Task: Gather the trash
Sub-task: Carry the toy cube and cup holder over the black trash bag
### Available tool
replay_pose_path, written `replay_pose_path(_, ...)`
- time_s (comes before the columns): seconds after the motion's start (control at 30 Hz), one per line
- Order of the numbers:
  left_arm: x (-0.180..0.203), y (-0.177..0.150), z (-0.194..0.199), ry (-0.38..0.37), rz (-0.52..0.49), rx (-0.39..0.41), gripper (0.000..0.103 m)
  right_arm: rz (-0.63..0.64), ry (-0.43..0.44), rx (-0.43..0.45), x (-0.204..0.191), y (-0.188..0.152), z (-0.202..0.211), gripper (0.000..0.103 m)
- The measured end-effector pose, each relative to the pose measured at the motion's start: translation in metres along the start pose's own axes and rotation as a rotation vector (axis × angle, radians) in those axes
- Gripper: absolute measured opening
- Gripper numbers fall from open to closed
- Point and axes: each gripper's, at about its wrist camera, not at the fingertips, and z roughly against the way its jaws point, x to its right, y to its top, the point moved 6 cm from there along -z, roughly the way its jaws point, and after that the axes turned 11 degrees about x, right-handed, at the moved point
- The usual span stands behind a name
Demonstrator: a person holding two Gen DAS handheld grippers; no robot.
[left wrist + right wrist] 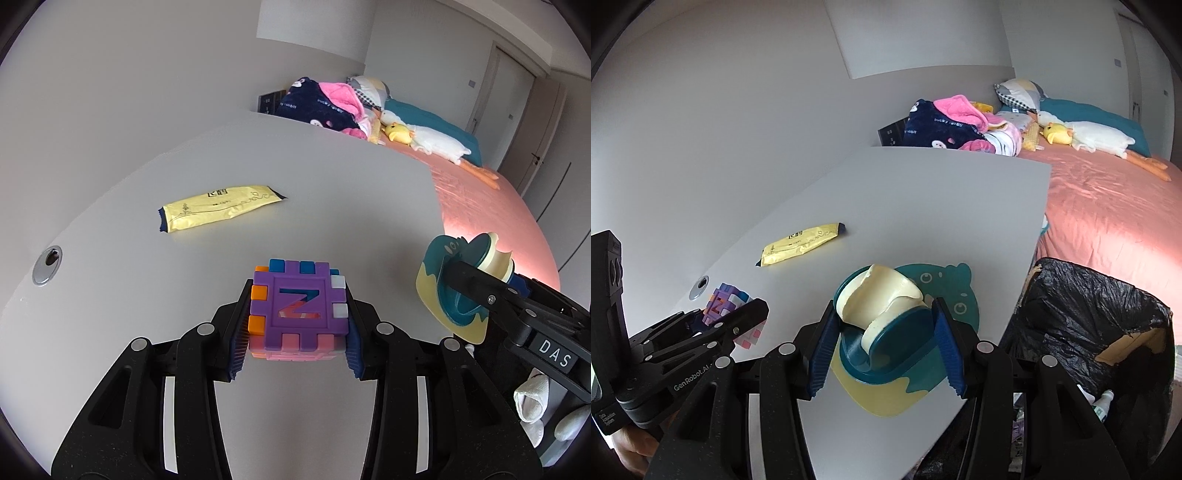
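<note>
My left gripper (297, 321) is shut on a purple foam puzzle cube (299, 306) with a Z cut into its top, held over the white table (332, 206). From the right wrist view, that gripper (738, 314) and cube (720, 299) show at the lower left. My right gripper (886, 325) is shut on a teal and cream holder (882, 295) with a teal and yellow backing sheet, near the table's right edge; the holder (434, 258) also shows at the right of the left wrist view. A yellow wrapper (218, 208) (801, 245) lies flat farther back on the table.
A bin lined with a black bag (1089, 317) stands just right of the table (923, 206). Beyond it is a bed with a pink sheet (1108, 214), plush toys and blankets. A metal cable grommet (47, 265) sits at the table's left.
</note>
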Motion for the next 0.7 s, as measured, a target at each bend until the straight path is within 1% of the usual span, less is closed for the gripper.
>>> replay_pose_path(0.7, 0.112, -0.004, -0.004, -0.137, -0.114, -0.014, 0.042, -0.085, -0.115, 0.086, 0.090, 0.003, 0.071, 0.052)
